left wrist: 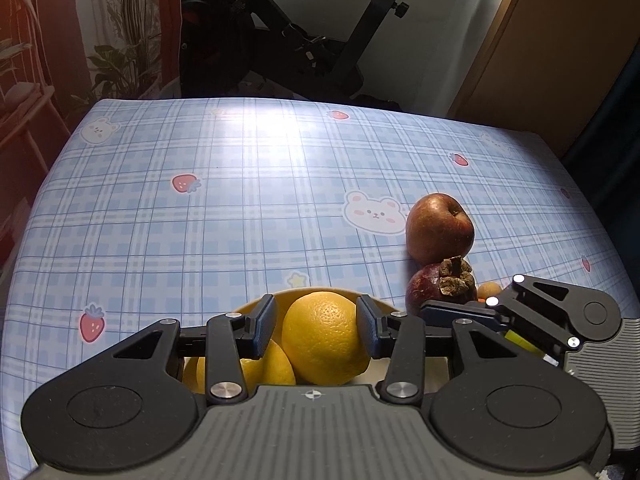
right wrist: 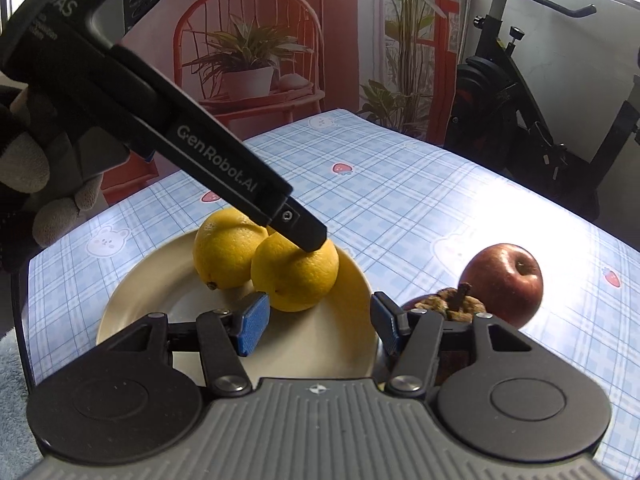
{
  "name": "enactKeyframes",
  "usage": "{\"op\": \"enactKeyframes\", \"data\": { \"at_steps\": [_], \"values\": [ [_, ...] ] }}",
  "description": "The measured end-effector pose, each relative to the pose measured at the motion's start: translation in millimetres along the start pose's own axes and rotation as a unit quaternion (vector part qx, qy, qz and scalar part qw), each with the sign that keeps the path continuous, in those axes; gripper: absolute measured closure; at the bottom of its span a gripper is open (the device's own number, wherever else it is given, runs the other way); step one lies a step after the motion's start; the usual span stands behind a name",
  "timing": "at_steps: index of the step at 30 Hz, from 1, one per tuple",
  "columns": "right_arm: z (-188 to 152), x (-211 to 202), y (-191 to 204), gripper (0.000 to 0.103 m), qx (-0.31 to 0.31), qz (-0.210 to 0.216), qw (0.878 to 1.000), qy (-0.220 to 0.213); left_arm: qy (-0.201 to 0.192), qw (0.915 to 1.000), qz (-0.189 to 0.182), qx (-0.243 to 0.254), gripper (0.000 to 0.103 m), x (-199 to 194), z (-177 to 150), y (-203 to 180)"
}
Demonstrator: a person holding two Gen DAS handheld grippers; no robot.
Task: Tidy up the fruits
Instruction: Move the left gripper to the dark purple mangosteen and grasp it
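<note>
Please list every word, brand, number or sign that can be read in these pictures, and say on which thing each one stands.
"GenRobot.AI": white letters on the black body of the left gripper, right wrist view.
"DAS": end of a longer word, higher on the same body; the start is cut off.
Small print below "DAS": too blurred to read.
Tablecloth: only bear and strawberry drawings, no words.

Lemons (right wrist: pixel 294 276): dimpled, matt-waxy peel. Apple (right wrist: pixel 506 280): smooth, glossy skin. Plate (right wrist: pixel 160 300): glazed, smooth ceramic look. Tablecloth (left wrist: pixel 240 200): shiny, plastic-like.
</note>
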State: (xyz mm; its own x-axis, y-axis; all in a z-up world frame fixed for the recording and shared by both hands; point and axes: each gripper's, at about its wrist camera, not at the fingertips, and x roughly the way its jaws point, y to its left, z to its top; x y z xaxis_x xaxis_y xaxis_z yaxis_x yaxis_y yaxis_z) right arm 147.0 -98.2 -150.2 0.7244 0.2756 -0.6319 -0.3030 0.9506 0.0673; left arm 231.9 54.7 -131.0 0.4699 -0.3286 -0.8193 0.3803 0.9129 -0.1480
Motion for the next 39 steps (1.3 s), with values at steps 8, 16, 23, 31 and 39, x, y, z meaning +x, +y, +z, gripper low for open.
{"op": "enactKeyframes", "data": {
  "at_steps": [8, 16, 23, 31, 39],
  "values": [
    [-17.3, -55.0, -34.2, 0.044, 0.062, -0.037, 0.995, -0.063, -0.009, 0.9998, 0.016, -0.006, 0.055, -0.9, 0.5, -4.0],
    [-47.1, -89.8, -67.7, 0.044, 0.136, -0.085, 0.984, -0.079, -0.018, 0.9992, 0.033, -0.012, 0.051, -0.5, 0.5, -6.9],
    [-50.4, -88.8, -77.4, 0.044, 0.146, -0.083, 0.984, -0.062, -0.02, 0.9984, 0.049, -0.02, 0.05, 1.8, 4.6, -8.2],
    [-30.9, -63.2, -62.4, 0.044, 0.109, -0.052, 0.992, -0.037, -0.032, 0.9977, 0.055, -0.023, 0.051, -2.8, 14.9, -16.2],
    [-16.7, -29.0, -57.5, 0.044, 0.102, -0.027, 0.994, -0.003, -0.01, 0.9991, -0.037, -0.017, 0.051, 7.6, 25.5, -45.6]
  ]
}}
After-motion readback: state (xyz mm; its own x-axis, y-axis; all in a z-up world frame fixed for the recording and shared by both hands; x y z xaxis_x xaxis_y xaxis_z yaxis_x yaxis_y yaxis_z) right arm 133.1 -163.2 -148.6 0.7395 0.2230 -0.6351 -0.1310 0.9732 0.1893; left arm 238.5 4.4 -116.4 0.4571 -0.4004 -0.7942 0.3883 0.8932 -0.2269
